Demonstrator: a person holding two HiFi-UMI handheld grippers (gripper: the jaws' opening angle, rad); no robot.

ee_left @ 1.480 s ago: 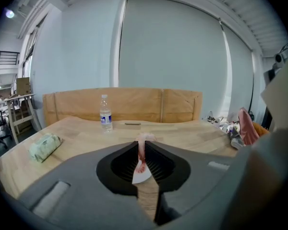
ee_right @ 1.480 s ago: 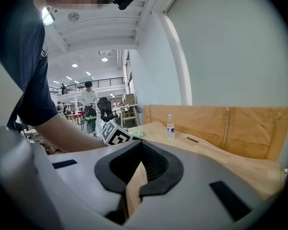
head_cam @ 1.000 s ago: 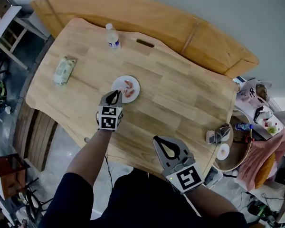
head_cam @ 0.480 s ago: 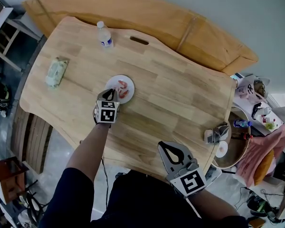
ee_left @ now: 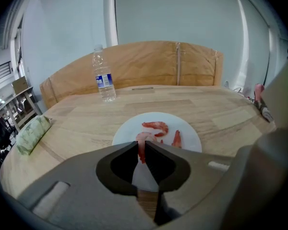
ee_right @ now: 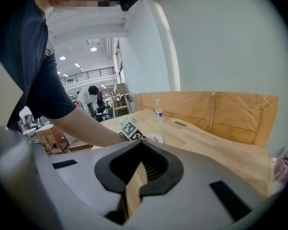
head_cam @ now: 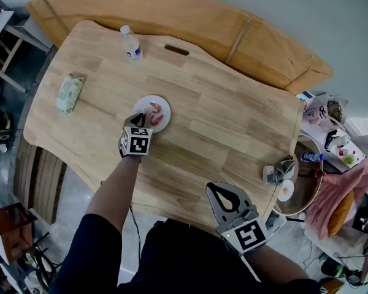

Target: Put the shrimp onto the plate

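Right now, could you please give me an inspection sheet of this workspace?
Surface: wooden table, no spills seen.
Job's things: white plate holds two shrimp; a third shrimp is held at its near rim.
Clutter: water bottle, wipes pack, grey item at the right edge.
Grippers: left gripper shut on the third shrimp; right gripper shut, empty, near the person's body.
Cables: dark lead below the left forearm.
Surroundings: wooden panel behind the table; cluttered round stand at right.
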